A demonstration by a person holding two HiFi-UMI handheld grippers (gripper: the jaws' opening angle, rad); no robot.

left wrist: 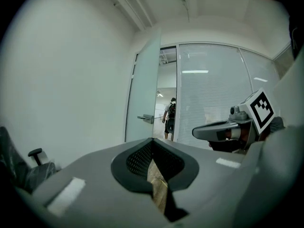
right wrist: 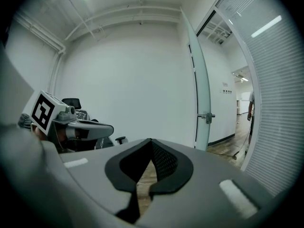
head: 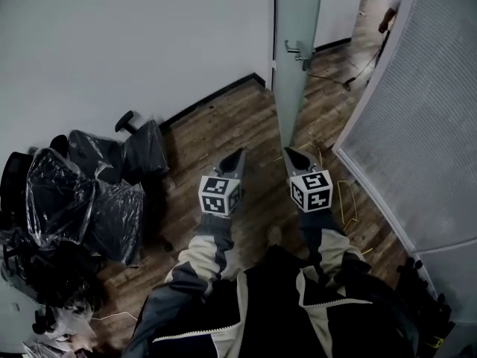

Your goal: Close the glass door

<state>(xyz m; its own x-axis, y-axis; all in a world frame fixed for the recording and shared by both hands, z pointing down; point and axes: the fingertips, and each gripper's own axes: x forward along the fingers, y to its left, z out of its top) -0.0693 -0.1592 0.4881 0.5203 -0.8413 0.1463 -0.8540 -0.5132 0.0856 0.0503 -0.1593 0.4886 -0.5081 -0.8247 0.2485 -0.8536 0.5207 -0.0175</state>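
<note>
A tall frosted glass door point(head: 297, 13) with a metal lever handle point(head: 299, 51) stands open at twelve o'clock in the head view, its edge toward the camera, beside a plain white wall point(head: 134, 36). Near centre, the left gripper point(head: 238, 155) and right gripper point(head: 288, 152) point toward the door side by side above the brown wood-plank floor point(head: 223, 125), apart from the glass. Each gripper's jaws are closed tip to tip, gripping nothing. Black office chairs wrapped in clear plastic point(head: 89, 192) crowd nine o'clock. A ribbed translucent partition point(head: 417, 118) fills three o'clock. A person point(head: 387, 17) stands beyond the doorway at one o'clock.
</note>
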